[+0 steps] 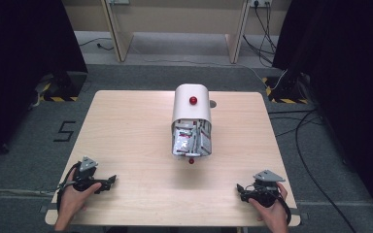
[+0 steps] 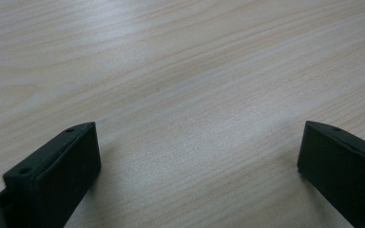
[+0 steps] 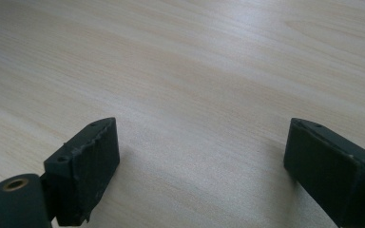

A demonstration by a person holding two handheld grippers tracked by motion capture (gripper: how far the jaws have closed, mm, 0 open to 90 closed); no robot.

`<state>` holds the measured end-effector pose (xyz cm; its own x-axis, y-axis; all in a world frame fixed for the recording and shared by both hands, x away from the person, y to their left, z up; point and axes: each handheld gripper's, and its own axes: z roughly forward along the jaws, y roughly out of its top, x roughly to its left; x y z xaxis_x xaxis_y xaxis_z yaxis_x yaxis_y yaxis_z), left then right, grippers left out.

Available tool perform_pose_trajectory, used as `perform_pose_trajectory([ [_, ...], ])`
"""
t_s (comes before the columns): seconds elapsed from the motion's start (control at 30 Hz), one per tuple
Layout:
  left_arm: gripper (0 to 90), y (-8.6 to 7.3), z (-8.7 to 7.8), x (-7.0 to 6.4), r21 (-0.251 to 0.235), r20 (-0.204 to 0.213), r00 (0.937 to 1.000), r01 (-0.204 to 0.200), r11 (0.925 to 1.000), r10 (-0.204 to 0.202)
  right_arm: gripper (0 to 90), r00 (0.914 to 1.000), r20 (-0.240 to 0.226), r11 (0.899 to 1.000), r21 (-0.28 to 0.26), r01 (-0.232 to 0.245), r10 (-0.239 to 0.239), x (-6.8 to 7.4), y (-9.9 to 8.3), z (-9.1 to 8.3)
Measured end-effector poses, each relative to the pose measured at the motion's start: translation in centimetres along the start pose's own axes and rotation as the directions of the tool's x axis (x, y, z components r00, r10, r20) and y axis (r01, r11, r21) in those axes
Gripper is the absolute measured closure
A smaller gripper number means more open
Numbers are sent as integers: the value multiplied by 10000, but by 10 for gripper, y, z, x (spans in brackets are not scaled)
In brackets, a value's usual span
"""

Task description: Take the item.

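Observation:
A white, round-topped container (image 1: 191,109) with a red knob (image 1: 193,100) lies in the middle of the wooden table (image 1: 126,141). Its open front faces me and is stuffed with silvery and red packets (image 1: 190,141); a small red ball (image 1: 191,160) sits just below that opening. My left gripper (image 1: 110,181) rests near the front left edge, held by a hand, pointing right. In the left gripper view the gripper (image 2: 197,142) stands open over bare wood. My right gripper (image 1: 240,189) rests near the front right edge, pointing left, and in its own view the gripper (image 3: 202,142) is open and empty.
A small dark round spot (image 1: 212,103) marks the table just right of the container. Black curtains hang at both sides, cables (image 1: 306,141) run over the floor at the right, and a desk's legs (image 1: 119,34) stand beyond the table. A "5" (image 1: 64,130) is taped on the floor at left.

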<state>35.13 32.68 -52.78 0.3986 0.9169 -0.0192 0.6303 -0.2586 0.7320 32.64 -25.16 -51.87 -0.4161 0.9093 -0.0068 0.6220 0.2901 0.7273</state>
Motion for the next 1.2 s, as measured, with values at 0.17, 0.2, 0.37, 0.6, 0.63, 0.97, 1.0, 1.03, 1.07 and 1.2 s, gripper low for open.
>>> perform_pose_trajectory([
  [0.17,0,0,0,0,1,0,10000,1,10000,-1,124,10000,-1,10000,3,-2,2,0,0,0],
  [0.2,0,0,0,0,0,1,10000,2,10000,-2,124,10000,-2,10000,2,-1,1,0,0,0],
  [0.37,0,0,0,0,1,2,10000,3,10000,-3,152,9999,-97,10000,-38,76,-76,0,0,-1],
  [0.6,0,0,0,0,-4,10,10000,6,10000,-6,181,9999,-160,9984,-570,3,-12,-2,-1,-5],
  [0.63,0,0,0,0,-4,10,10000,6,10000,-6,181,9999,-160,9984,-570,3,-12,-2,-1,-5],
  [0.97,0,0,0,0,-5,11,10000,-1,10000,1,188,9999,-118,9918,-1277,104,-120,4,11,-20],
  [1.0,0,0,0,0,-5,10,10000,0,10000,0,188,9999,-118,9918,-1277,104,-120,4,11,-20],
  [1.03,0,0,0,0,-7,10,10000,1,10000,-1,188,9999,-127,9913,-1312,98,-116,4,12,-20],
  [1.07,0,0,0,0,-5,9,10000,-2,10000,2,189,9999,-112,9912,-1319,109,-125,5,13,-20],
  [1.2,0,0,0,0,-8,14,10000,0,10000,0,193,9997,-165,9896,-1426,173,-199,8,19,-22],
])
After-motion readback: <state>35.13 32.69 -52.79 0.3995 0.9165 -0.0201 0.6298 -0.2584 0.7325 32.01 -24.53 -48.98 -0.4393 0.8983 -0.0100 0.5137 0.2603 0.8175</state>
